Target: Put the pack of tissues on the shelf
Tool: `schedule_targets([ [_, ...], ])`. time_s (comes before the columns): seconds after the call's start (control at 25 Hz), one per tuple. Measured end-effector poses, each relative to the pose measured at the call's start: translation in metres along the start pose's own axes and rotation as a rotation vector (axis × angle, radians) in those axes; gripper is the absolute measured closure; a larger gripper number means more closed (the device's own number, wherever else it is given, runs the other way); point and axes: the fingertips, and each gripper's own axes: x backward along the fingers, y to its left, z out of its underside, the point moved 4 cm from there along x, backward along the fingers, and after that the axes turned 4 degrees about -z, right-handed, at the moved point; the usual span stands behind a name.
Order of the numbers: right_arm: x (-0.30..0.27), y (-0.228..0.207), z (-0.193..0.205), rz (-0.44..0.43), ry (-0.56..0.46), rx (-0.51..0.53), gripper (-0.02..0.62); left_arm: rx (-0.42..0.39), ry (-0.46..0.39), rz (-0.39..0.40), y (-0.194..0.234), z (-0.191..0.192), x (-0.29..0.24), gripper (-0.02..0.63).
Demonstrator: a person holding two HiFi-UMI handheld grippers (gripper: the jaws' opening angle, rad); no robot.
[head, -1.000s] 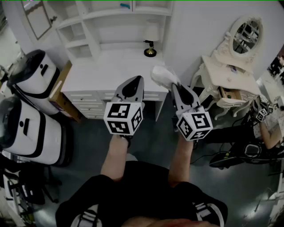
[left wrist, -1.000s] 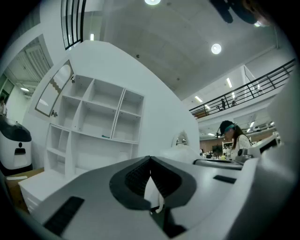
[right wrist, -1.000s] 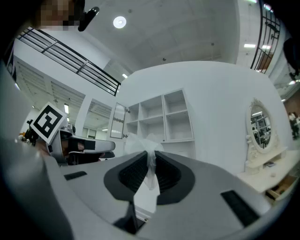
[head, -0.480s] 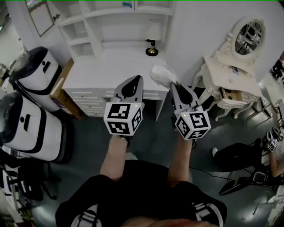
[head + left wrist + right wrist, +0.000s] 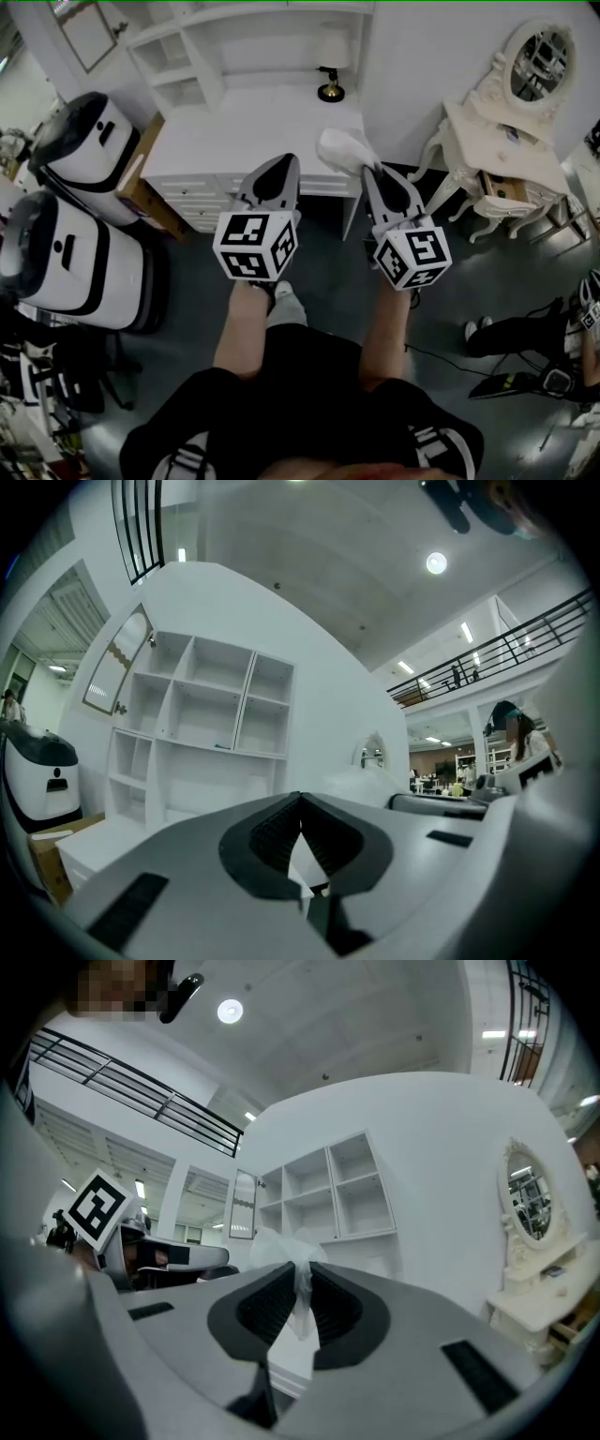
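The right tool is clamped on a thin fold of the pack of tissues, and the soft white wrapper bulges out past the jaw tips. From the head view the pack points toward 11 o'clock from those tips, above the near right corner of the table. The left tool has its jaws together with nothing between them. It hangs just beside the right one, at its 9 o'clock.

The hold looks to be on wrapper rather than on the bulk, so the pack may swing or slip if it is jerked. A slow, level carry would suit it.

The shelf stands at 12 o'clock, behind the table, with open compartments. The lamp stands at the back of the table, at about 12 o'clock from the right tool. The path should therefore rise first and bear toward 11 o'clock, passing clear of the lamp.

The pack should go well inside a compartment and rest its weight on the board before the jaws part. Otherwise it could tip off the front lip. The left tool is best kept low and aside.
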Motion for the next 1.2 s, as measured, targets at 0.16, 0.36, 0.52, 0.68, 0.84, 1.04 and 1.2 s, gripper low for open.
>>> schedule_targets([
  [0.16,-0.008,-0.007,0.003,0.002,0.002,0.007,0.545,0.016,0.0,-0.021,0.015,0.003,-0.013,0.595],
  [0.36,-0.02,-0.023,0.003,0.027,-0.031,-0.029,0.545,-0.001,0.0,0.023,0.012,0.007,-0.025,0.595],
  [0.52,-0.053,-0.019,0.015,-0.011,-0.002,-0.026,0.545,0.016,0.009,-0.006,0.037,0.011,-0.042,0.595],
  [0.68,-0.08,-0.025,0.029,-0.032,0.017,-0.058,0.545,0.035,0.027,-0.017,0.059,0.017,-0.066,0.595],
  [0.84,-0.113,-0.043,0.038,-0.022,0.016,-0.077,0.545,0.062,0.057,0.006,0.08,0.031,-0.103,0.595],
  [1.04,-0.161,-0.069,0.063,0.019,0.079,-0.064,0.545,0.092,0.085,0.034,0.11,0.044,-0.164,0.595],
  [1.2,-0.201,-0.087,0.057,0.031,0.117,-0.047,0.545,0.095,0.036,0.035,0.134,0.022,-0.21,0.595],
])
